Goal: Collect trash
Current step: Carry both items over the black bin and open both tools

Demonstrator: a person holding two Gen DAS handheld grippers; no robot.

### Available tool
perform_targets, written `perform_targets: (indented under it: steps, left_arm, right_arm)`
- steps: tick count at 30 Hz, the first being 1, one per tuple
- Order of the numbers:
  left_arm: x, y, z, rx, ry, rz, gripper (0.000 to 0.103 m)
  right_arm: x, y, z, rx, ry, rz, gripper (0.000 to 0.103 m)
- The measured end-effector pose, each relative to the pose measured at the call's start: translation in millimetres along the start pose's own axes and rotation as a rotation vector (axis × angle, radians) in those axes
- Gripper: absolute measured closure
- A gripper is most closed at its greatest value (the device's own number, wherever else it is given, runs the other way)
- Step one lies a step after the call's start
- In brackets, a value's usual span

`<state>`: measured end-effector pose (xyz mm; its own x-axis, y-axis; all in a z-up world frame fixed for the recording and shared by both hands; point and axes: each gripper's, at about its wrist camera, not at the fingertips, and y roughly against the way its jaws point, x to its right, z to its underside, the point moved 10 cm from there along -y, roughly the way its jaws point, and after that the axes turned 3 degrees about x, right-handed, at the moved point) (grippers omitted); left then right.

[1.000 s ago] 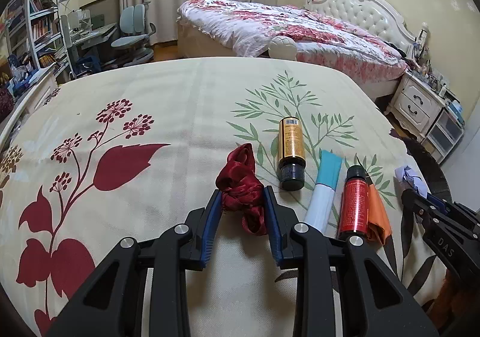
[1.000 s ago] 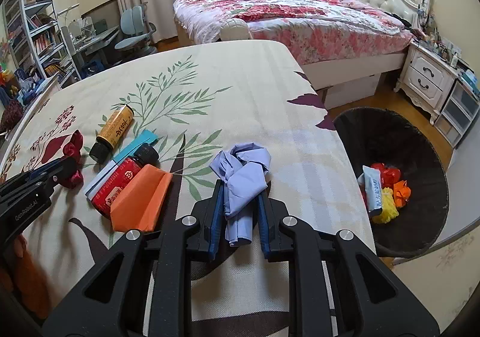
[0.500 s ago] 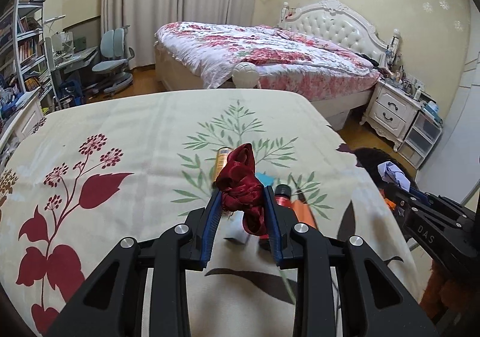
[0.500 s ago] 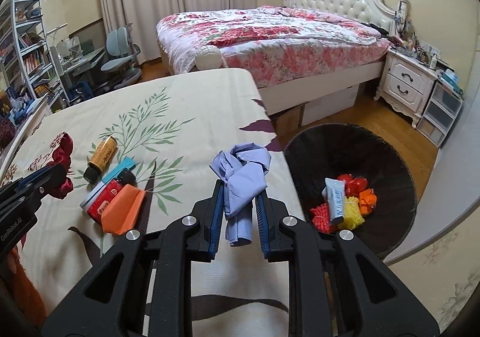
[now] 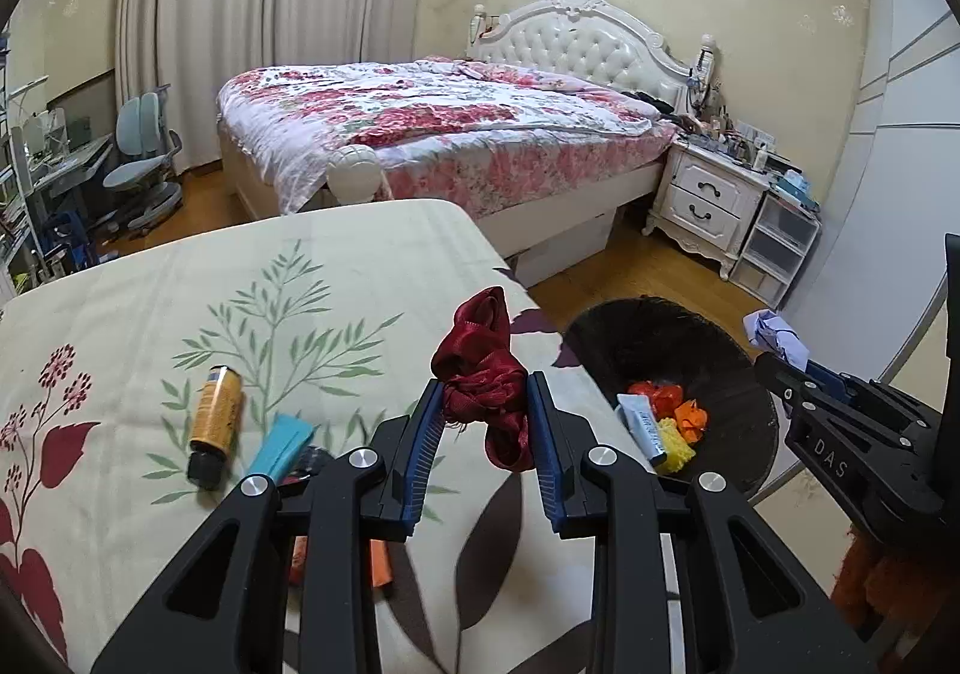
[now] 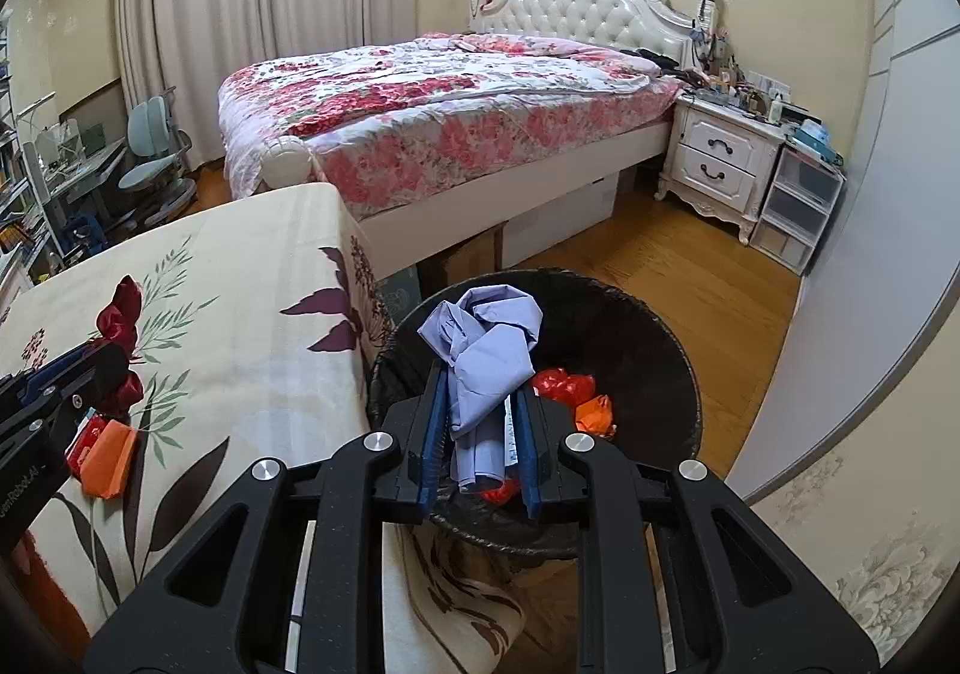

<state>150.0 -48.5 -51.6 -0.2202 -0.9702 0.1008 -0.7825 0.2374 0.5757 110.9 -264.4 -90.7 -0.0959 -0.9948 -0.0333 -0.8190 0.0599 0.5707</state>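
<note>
Progress: partway. Left on the cloth-covered counter (image 5: 360,254), at 9 o'clock from the left claw (image 5: 485,416): a glossy amber bottle (image 5: 215,425) lying flat, a teal tube (image 5: 281,446), a red bottle (image 6: 90,434) and a folded orange sheet (image 6: 111,458). The left claw grips a crumpled satin-like red ribbon (image 5: 480,374), over the counter edge, not yet above the bin (image 5: 738,374). At 3 o'clock, the right claw (image 6: 481,422) pinches a wrinkled lilac wad (image 6: 480,350) directly above the round black bin, not released. The bin already holds red, orange and yellow scraps plus a small tube
</note>
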Motion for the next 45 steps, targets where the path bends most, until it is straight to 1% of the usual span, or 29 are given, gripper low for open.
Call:
perform_targets:
  steps: [7, 15, 27, 38, 40, 41, 42, 43, 44, 45]
  left_arm:
    - [38, -32, -4, -0.030, -0.034, 0.041, 0.072]
    - [70, -64, -8, -0.049, -0.090, 0.042, 0.072]
    - [85, -104, -10, -0.098, -0.111, 0.030, 0.072]
    - [101, -120, -8, -0.123, -0.145, 0.033, 0.071]
    - [100, -121, -8, -0.127, -0.143, 0.032, 0.069]
    - [99, -122, -9, -0.127, -0.143, 0.031, 0.063]
    - [98, -122, -9, -0.125, -0.141, 0.030, 0.053]
    - [97, -121, -10, -0.122, -0.135, 0.031, 0.048]
    - [96, -120, -11, -0.116, -0.129, 0.031, 0.042]
    - [95, -119, -11, -0.112, -0.127, 0.028, 0.038]
  right_arm:
    - [28, -17, -1, -0.006, -0.030, 0.036, 0.083]
    - [49, -34, -3, -0.016, -0.061, 0.055, 0.083]
    - [70, -57, 0, -0.048, -0.100, 0.073, 0.083]
    - [80, -71, -2, -0.066, -0.114, 0.082, 0.083]
    - [81, -71, -3, -0.067, -0.114, 0.078, 0.082]
    - [81, -71, -3, -0.063, -0.114, 0.080, 0.080]
    - [82, -71, -3, -0.060, -0.114, 0.084, 0.078]
    - [82, -70, -3, -0.058, -0.114, 0.088, 0.075]
    - [82, -69, -4, -0.055, -0.116, 0.092, 0.074]
    - [83, -69, -4, -0.053, -0.117, 0.095, 0.073]
